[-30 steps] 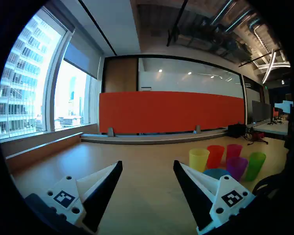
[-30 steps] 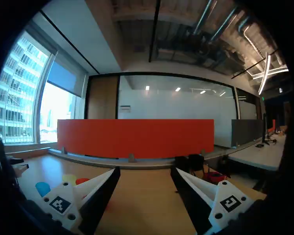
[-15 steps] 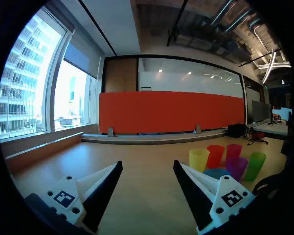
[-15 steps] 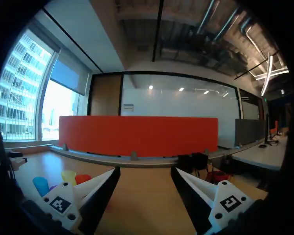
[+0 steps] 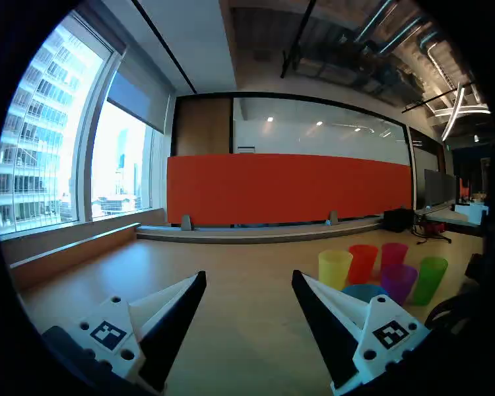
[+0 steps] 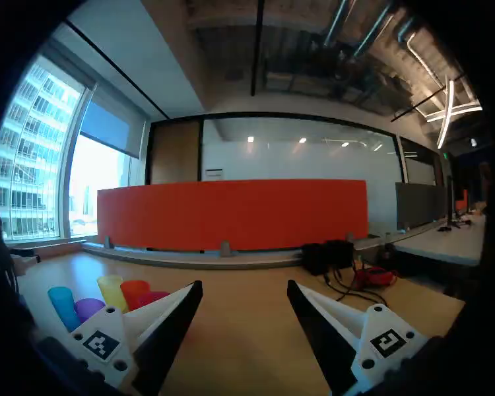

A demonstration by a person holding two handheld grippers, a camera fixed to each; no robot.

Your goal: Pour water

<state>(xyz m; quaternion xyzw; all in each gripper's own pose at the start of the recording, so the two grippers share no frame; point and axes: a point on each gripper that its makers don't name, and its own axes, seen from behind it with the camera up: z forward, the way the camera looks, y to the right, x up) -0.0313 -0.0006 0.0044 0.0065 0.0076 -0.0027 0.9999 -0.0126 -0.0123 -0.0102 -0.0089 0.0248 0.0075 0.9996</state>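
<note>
I have the left gripper (image 5: 248,273) low over the wooden tabletop (image 5: 247,336), its jaws spread wide with nothing between them. In the left gripper view I count six plastic cups standing in a tight cluster ahead and to the right of that gripper: a yellow cup (image 5: 333,268), a red cup (image 5: 362,261) and a pink cup (image 5: 393,253) in the back row, then a purple cup (image 5: 400,282) and a green cup (image 5: 430,278) nearer, and a blue cup (image 5: 363,291) partly hidden behind the right-hand finger. The right gripper (image 6: 244,284) is also wide open and empty; in the right gripper view I count five of the cups at the lower left, namely blue, purple, yellow, red and a pink one half behind the finger. Each finger carries one square black-and-white marker tag (image 5: 107,334), two per gripper, four in all. One long orange partition (image 5: 287,188) runs across the far edge. A small sign on the glass wall behind it is too small for me to read.
</note>
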